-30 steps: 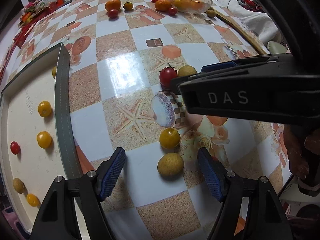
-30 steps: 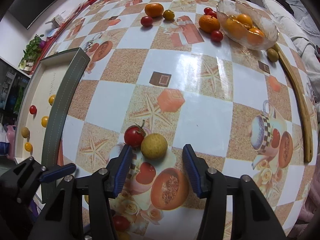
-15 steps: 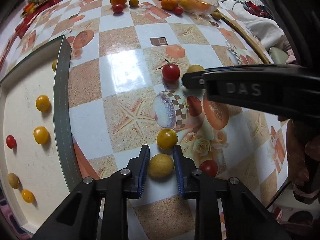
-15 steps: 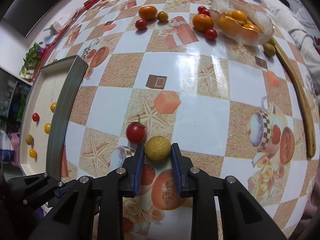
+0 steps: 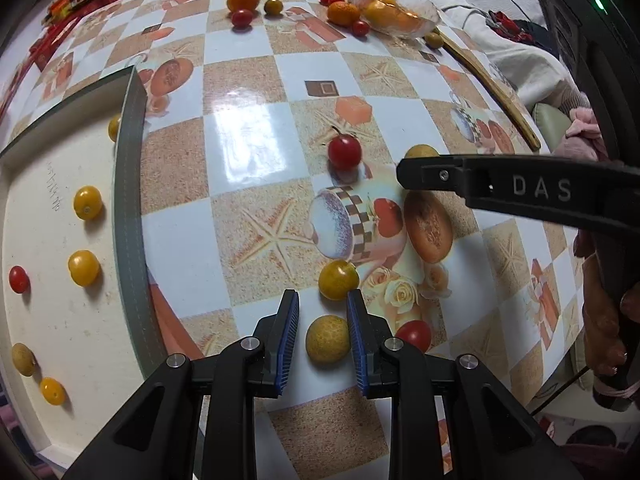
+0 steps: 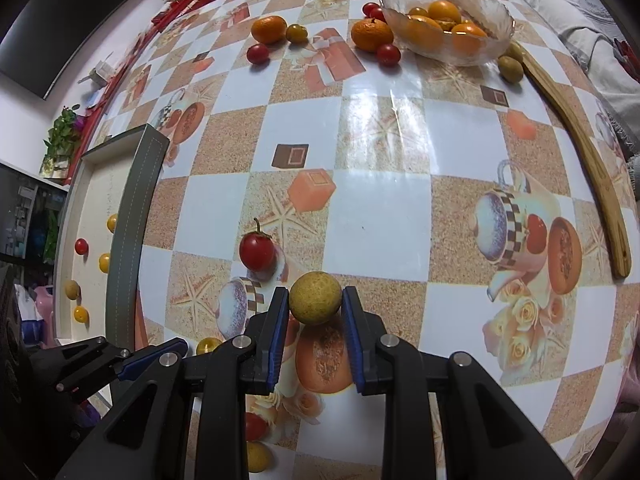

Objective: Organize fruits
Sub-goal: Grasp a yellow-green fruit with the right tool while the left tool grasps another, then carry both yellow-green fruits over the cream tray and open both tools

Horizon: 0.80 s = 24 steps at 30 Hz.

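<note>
My left gripper is shut on a tan round fruit, held between its blue pads near their base. A yellow tomato and a red tomato lie beside it on the patterned table. My right gripper is shut on another tan round fruit, held at the fingertips. A red stemmed tomato lies just left of it. The white tray at left holds several yellow, tan and red small fruits. A glass bowl with oranges stands far back.
Oranges and small tomatoes lie loose near the bowl. A wooden strip runs along the table's right edge. The tray's grey rim stands up between tray and table. The right gripper's body crosses the left wrist view.
Both grippers went from open around their tan fruits to shut on them. In the last half second both views have pulled back a little with the fruit held.
</note>
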Tool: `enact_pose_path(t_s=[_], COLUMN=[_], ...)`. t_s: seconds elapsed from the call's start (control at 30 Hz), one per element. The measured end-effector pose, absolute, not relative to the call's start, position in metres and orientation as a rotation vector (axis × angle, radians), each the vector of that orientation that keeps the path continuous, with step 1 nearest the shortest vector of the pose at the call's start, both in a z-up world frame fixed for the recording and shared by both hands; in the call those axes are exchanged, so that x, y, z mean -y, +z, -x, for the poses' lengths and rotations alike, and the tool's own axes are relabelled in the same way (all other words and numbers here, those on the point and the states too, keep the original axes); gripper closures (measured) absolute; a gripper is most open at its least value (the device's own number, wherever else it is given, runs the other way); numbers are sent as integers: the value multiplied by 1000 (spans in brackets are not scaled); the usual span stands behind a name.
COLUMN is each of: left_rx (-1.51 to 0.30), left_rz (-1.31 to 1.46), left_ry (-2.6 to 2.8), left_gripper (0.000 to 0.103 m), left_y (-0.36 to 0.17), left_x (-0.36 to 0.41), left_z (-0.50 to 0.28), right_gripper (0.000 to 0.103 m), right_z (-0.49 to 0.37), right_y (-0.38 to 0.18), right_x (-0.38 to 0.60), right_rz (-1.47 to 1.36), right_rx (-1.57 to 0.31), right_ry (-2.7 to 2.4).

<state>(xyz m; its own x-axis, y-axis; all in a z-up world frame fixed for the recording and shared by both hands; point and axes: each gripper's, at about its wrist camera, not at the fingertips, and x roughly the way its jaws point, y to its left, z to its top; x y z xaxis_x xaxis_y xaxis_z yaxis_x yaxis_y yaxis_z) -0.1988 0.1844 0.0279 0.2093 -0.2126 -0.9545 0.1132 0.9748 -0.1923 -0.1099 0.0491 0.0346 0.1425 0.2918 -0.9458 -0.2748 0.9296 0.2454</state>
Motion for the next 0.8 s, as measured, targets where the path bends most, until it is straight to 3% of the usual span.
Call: enact_pose_path(t_s=[0.43,0.8], left_rx=[-1335,-1293], left_rz=[46,144], left_ry=[-235,-196], left_gripper=[76,76], left_y=[23,51], left_x=[-167,-199], left_z=[209,200], right_gripper=[74,74], right_z=[121,121], right_y=[35,45], right_x=[-49,-50], right_rz=[-21,-35], right_rx=[-1382,-1367], right_ry=[406,405])
